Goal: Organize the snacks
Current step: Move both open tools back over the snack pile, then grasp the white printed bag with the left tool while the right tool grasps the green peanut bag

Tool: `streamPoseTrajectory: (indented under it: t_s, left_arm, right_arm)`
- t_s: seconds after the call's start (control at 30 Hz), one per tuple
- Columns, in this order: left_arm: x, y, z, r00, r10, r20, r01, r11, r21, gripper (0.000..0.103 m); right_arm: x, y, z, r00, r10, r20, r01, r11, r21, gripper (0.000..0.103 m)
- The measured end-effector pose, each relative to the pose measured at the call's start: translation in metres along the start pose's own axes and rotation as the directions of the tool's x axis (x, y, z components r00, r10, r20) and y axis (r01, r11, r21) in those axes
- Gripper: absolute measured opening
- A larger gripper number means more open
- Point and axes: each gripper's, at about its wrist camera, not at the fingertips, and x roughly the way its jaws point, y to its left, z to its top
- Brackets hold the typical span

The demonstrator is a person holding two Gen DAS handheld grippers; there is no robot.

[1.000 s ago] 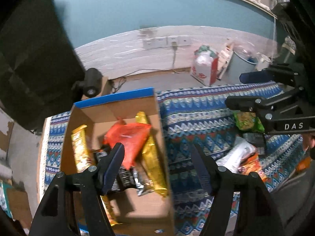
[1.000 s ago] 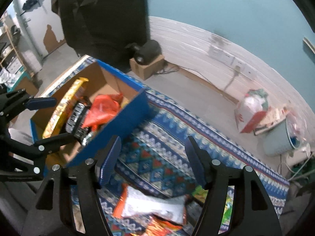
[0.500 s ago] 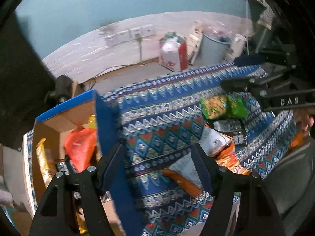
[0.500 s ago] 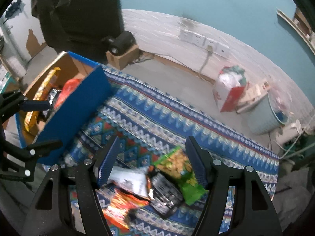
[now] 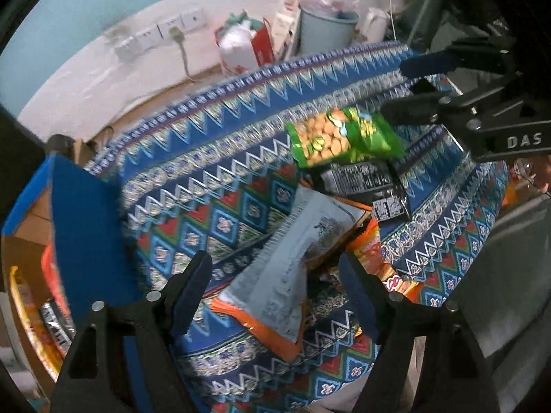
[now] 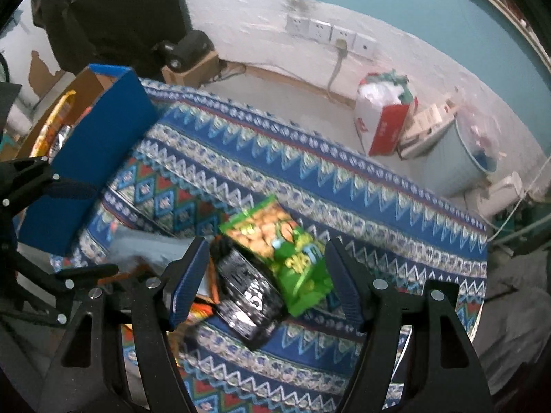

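Observation:
A pile of snack packs lies on the patterned cloth [image 5: 220, 186]: a green pack [image 5: 344, 136], a black pack [image 5: 361, 180], a grey-white pack [image 5: 296, 268] and orange packs [image 5: 375, 258]. My left gripper [image 5: 275, 296] is open and empty, just above the grey-white pack. My right gripper [image 6: 265, 275] is open and empty, over the green pack [image 6: 279, 241] and the black pack [image 6: 248, 299]. A blue cardboard box [image 6: 93, 144] with several snacks inside stands at the left; it also shows in the left wrist view [image 5: 86, 234].
Beyond the cloth's far edge are bare floor, a red and white bag [image 6: 382, 117], a grey bin [image 6: 458, 158], a small black object on a carton [image 6: 186, 51] and wall sockets [image 6: 330, 34]. The right gripper shows at the upper right of the left wrist view [image 5: 482, 103].
Both grippers swung right from the box toward the snack pile and came lower over it. Both stay open and empty.

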Motion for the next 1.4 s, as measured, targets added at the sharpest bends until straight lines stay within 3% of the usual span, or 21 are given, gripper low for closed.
streamPoseTrajectory:
  t_s: [0.37, 0.43, 0.5, 0.67, 1.0, 1.4]
  left_arm:
    - [0.049, -0.006, -0.002, 0.994, -0.024, -0.109, 0.027, 0.999, 0.023, 0.077]
    - [0.056, -0.006, -0.003, 0.992, -0.020, -0.121, 0.024, 0.999, 0.028, 0.071]
    - [0.062, -0.006, -0.004, 0.991, -0.017, -0.132, 0.021, 0.999, 0.026, 0.050]
    - [0.065, -0.002, -0.002, 0.991, -0.034, -0.132, 0.035, 0.999, 0.004, 0.037]
    - [0.067, 0.021, 0.013, 0.995, 0.064, -0.081, -0.071, 0.994, -0.086, 0.037]
    - [0.091, 0.054, 0.044, 0.993, 0.065, -0.097, -0.077, 0.988, -0.132, 0.043]
  right_arm:
    - [0.017, -0.026, -0.015, 0.999, -0.007, -0.047, 0.009, 0.999, 0.048, 0.070]
    - [0.020, -0.028, -0.014, 0.999, -0.003, -0.050, 0.006, 0.999, 0.048, 0.070]
    - [0.023, -0.028, -0.012, 0.999, 0.000, -0.055, 0.003, 0.999, 0.046, 0.070]
    - [0.039, -0.029, -0.009, 0.997, 0.005, -0.073, -0.003, 1.000, 0.026, 0.071]
    - [0.082, -0.019, -0.003, 0.994, 0.004, -0.111, -0.015, 0.995, -0.098, 0.074]
    - [0.121, -0.035, -0.002, 0.985, 0.039, -0.168, -0.052, 0.996, -0.073, 0.074]
